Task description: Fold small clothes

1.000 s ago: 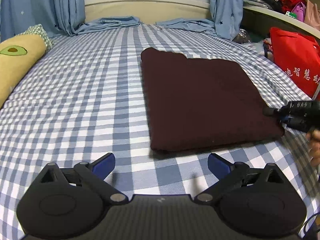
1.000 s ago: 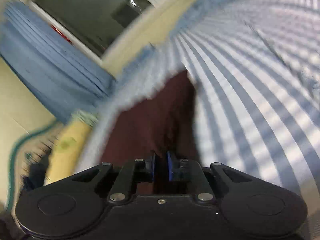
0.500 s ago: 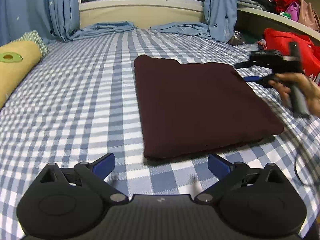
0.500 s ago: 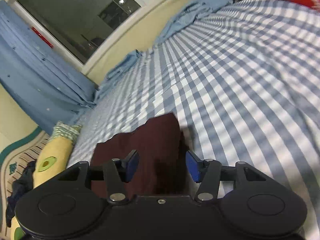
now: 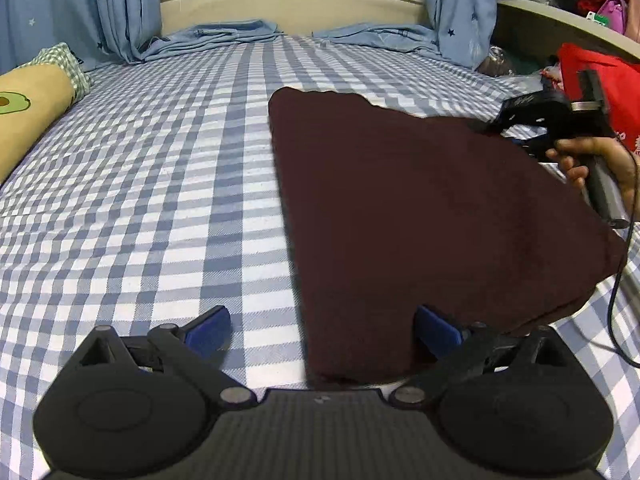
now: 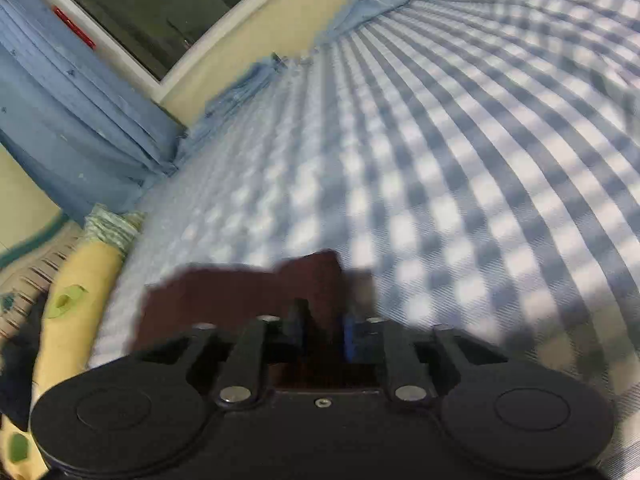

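Note:
A dark maroon folded garment (image 5: 420, 208) lies flat on the blue-and-white checked bed (image 5: 160, 200). My left gripper (image 5: 320, 326) is open, and its fingers straddle the garment's near left corner. My right gripper (image 6: 322, 334) has its jaws closed narrowly on the garment's far right corner (image 6: 312, 280). It also shows in the left wrist view (image 5: 516, 136), held by a hand at the garment's right edge. The right wrist view is blurred.
A yellow avocado-print bolster (image 5: 28, 108) lies along the bed's left side. Blue curtains (image 5: 120, 8) and a window sill stand at the far end. A red bag (image 5: 600, 80) and piled clothes sit on the right.
My right gripper went from open to closed on the garment's far right corner. My left gripper moved forward, so the garment's near corner now lies between its fingers.

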### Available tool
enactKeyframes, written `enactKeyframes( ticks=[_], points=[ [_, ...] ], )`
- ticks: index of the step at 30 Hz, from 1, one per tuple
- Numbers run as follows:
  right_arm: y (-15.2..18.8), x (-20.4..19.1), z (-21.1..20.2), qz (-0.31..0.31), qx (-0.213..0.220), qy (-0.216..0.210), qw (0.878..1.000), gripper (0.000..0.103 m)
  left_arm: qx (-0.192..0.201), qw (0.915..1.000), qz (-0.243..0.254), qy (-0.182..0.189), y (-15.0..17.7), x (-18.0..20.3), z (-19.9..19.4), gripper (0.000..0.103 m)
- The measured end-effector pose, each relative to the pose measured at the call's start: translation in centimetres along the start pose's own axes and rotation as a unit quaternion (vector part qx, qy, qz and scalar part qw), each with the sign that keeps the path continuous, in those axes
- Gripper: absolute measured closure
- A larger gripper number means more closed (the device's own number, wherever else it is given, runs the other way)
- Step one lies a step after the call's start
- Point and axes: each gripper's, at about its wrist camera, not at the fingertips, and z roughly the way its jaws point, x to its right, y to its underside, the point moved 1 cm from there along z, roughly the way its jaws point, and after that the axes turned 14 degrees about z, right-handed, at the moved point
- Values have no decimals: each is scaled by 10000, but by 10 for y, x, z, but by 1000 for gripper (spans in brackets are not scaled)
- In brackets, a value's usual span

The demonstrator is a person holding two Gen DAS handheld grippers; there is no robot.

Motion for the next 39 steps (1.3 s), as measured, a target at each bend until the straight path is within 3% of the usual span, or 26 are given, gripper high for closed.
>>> enactKeyframes(
  ticks=[1,2,5,6,10,15,17,19,20,21,24,25,28,30,32,34,39],
  points=[
    [1,4,-7,101,137,-47,9998,45,14,10000,9,-1,1,-1,-2,2],
    [2,7,-16,215,291,-77,9993,44,49,10000,10,-24,1,-2,-5,3],
    [14,9,-62,-298,734,1,9969,55,294,9995,68,-131,4,-5,-27,3],
    [24,6,-80,-532,699,-60,9961,59,343,9992,81,-183,5,-6,-33,3],
    [86,-3,-138,-1062,115,-780,9912,59,483,9971,214,-542,3,-5,-42,3],
    [168,-12,-166,-1066,22,-1353,9851,59,286,9956,166,-874,13,-3,-31,3],
    [182,-3,-161,-1050,140,-1093,9884,65,52,9957,311,-874,17,-3,-20,2],
    [186,17,-151,-806,131,-801,9934,91,54,9960,267,-845,17,-4,-23,4],
    [186,24,-151,-697,150,-779,9944,94,81,9961,271,-839,15,-3,-31,7],
    [186,25,-155,-658,136,-790,9946,90,156,9956,282,-878,14,-3,-39,7],
    [196,9,-178,-1120,255,-844,9898,54,299,9947,299,-941,19,-2,-54,5],
    [201,4,-184,-1246,320,-919,9874,50,231,9948,304,-941,21,-2,-51,5],
    [205,7,-181,-1288,397,-636,9888,53,-148,9938,368,-1037,25,-3,-29,4],
    [198,20,-166,-954,255,-448,9941,57,-118,9954,145,-939,27,-4,-31,5],
    [199,18,-173,-967,282,-383,9942,42,48,9966,47,-827,29,-3,-50,6],
    [204,14,-192,-852,243,-600,9943,28,189,9968,40,-771,34,0,-72,5],
    [229,-1,-269,14,424,-1198,9919,10,360,9979,-485,-221,51,10,-128,2]
  ],
)
